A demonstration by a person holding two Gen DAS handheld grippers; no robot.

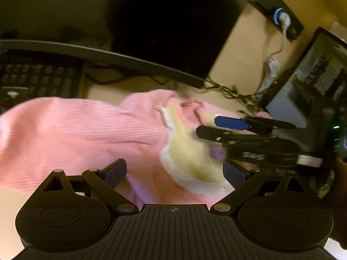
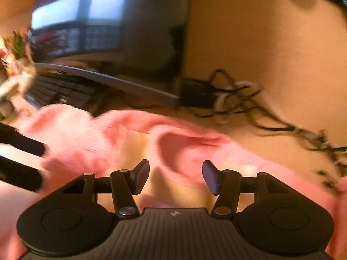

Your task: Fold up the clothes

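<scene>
A pink ribbed garment point(image 1: 76, 130) lies spread on the beige desk point(image 1: 104, 93), its pale yellow lining with white trim point(image 1: 186, 151) turned up near the neck. My left gripper point(image 1: 175, 172) hovers just over the cloth, open wide, its pads pressing nothing. From the right, my right gripper point(image 1: 206, 126) reaches over the yellow lining, one blue pad point(image 1: 232, 123) showing. In the right wrist view the right gripper point(image 2: 176, 176) is open above the garment's point(image 2: 91, 134) neck opening point(image 2: 177, 149). The left gripper's fingers point(image 2: 21, 145) enter at the left edge.
A black keyboard point(image 1: 36, 75) and a dark monitor point(image 1: 173, 21) on a curved stand point(image 1: 130, 60) sit behind the garment. Tangled cables point(image 2: 249, 108) run along the back right. A computer case point(image 1: 314, 75) stands at the far right, with a power strip point(image 1: 279, 19) above.
</scene>
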